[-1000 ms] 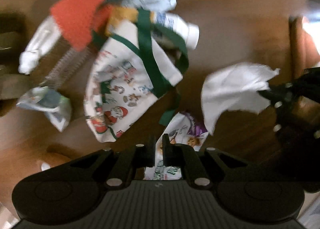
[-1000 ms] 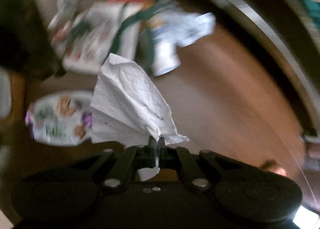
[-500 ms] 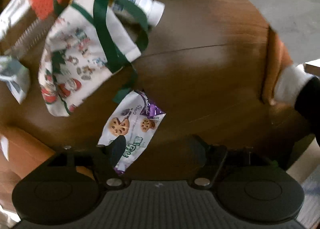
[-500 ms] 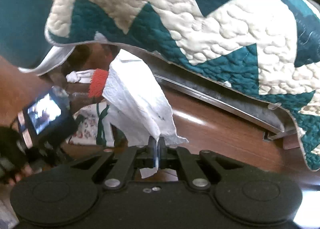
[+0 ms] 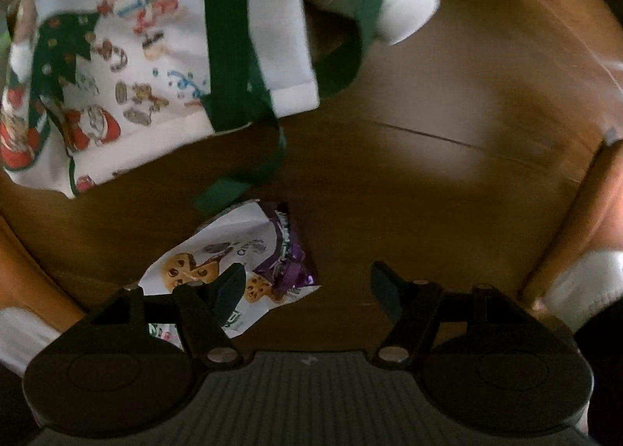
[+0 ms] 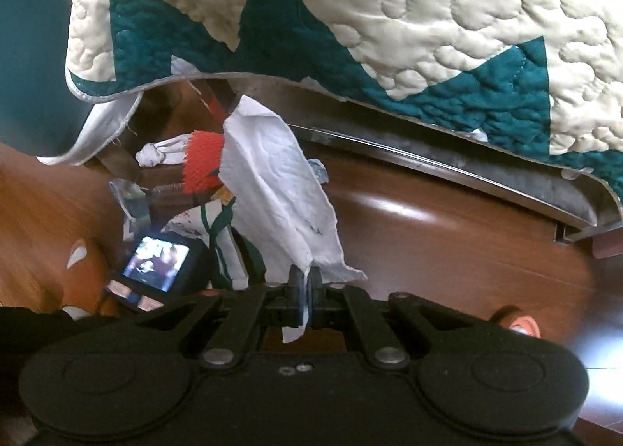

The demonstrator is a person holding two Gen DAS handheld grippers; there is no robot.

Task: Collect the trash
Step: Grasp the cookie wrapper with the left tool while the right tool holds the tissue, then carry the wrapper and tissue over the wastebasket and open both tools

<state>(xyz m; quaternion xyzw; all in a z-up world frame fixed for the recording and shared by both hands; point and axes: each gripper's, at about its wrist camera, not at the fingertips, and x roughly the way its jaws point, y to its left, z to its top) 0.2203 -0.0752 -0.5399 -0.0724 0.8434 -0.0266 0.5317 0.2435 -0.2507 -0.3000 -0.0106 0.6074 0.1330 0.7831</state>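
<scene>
My left gripper [image 5: 307, 282] is open, low over the wooden floor, with its left finger above a white and purple cookie wrapper [image 5: 229, 270]. A Christmas-print tote bag [image 5: 117, 68] with green straps lies beyond it, with a white plastic bottle [image 5: 401, 6] at its mouth. My right gripper [image 6: 303, 282] is shut on a crumpled white paper tissue [image 6: 276, 193] and holds it up in the air. The tote bag also shows in the right wrist view [image 6: 218, 228], behind the tissue.
A teal and cream quilt [image 6: 350, 25] hangs over a metal bed rail [image 6: 467, 177]. More litter lies by the bed: a red knitted piece [image 6: 202, 161], a white sock [image 6: 159, 152], a clear wrapper [image 6: 132, 196]. The left gripper's camera screen [image 6: 159, 263] glows.
My left gripper has opened and moved down close to the cookie wrapper. My right gripper has lifted the tissue away from the floor and now faces the bed.
</scene>
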